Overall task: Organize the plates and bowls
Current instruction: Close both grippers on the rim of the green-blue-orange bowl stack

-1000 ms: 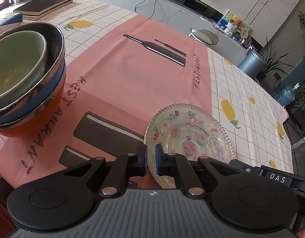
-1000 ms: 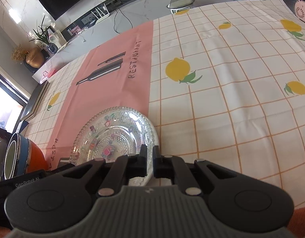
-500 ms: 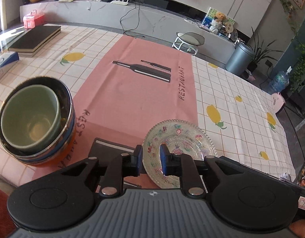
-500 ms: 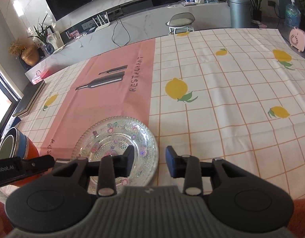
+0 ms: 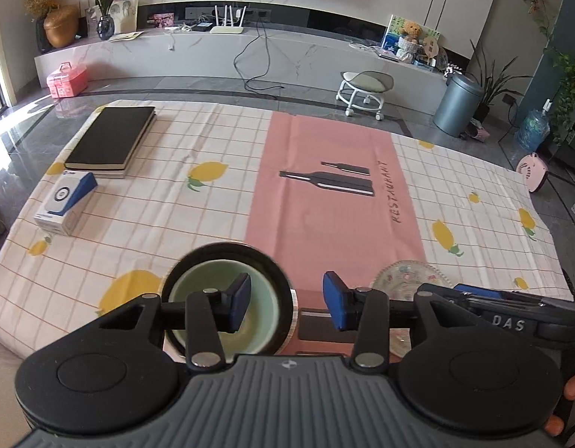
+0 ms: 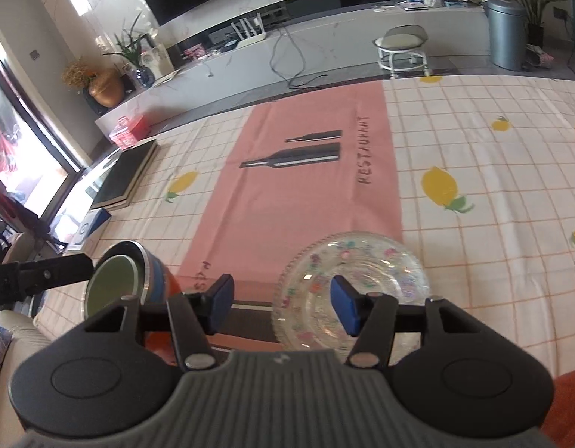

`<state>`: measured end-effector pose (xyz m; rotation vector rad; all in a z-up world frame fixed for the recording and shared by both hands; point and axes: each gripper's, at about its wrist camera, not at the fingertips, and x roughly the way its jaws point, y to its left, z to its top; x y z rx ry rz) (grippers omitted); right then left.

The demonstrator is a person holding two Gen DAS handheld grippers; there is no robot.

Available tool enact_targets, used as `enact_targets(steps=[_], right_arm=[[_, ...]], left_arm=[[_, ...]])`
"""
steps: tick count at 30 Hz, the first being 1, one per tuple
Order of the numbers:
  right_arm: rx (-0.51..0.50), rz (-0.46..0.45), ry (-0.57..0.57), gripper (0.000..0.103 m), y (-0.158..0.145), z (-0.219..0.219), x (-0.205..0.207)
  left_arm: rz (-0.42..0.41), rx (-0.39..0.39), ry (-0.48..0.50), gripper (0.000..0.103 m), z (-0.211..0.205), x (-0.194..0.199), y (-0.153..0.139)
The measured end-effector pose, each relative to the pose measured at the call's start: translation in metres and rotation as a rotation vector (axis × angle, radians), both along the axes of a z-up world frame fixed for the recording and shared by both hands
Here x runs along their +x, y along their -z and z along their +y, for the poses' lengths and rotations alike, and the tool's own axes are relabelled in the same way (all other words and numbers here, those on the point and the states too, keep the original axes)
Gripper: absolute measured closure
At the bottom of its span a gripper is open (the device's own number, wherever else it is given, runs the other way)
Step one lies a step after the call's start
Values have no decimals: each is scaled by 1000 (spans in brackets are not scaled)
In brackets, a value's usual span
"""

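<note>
A stack of nested bowls (image 5: 227, 291) stands at the near table edge: a green bowl inside a steel one, blue and orange bowls beneath. It also shows in the right wrist view (image 6: 130, 280). A clear patterned glass plate (image 6: 351, 276) lies on the cloth to its right, partly seen in the left wrist view (image 5: 403, 272). My left gripper (image 5: 285, 304) is open and empty, raised above the bowls' right rim. My right gripper (image 6: 281, 304) is open and empty, raised above the plate's left edge.
A pink placemat (image 5: 332, 190) lies mid-table on the lemon-print cloth (image 5: 175, 201). A black book (image 5: 111, 138) and a blue-white box (image 5: 67, 201) sit at the far left. The right gripper's body (image 5: 504, 313) is beside the left one.
Both grippers have opened wide, lifted and drawn back from the glass plate, which now lies free on the table. The left view has swung over the bowl stack.
</note>
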<state>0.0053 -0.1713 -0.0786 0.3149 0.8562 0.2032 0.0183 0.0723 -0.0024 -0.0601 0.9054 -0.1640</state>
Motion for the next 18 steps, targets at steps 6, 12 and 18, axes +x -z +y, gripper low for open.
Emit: enact_targets(steps=[6, 12, 18], right_arm=[[-14, 42, -73, 37, -10, 52, 31], [41, 158, -112, 37, 7, 86, 57], [49, 266, -121, 37, 38, 111, 73]], left_arm=[[61, -3, -46, 44, 50, 18, 21], [110, -84, -115, 44, 89, 24, 56], [180, -154, -148, 44, 109, 36, 86]])
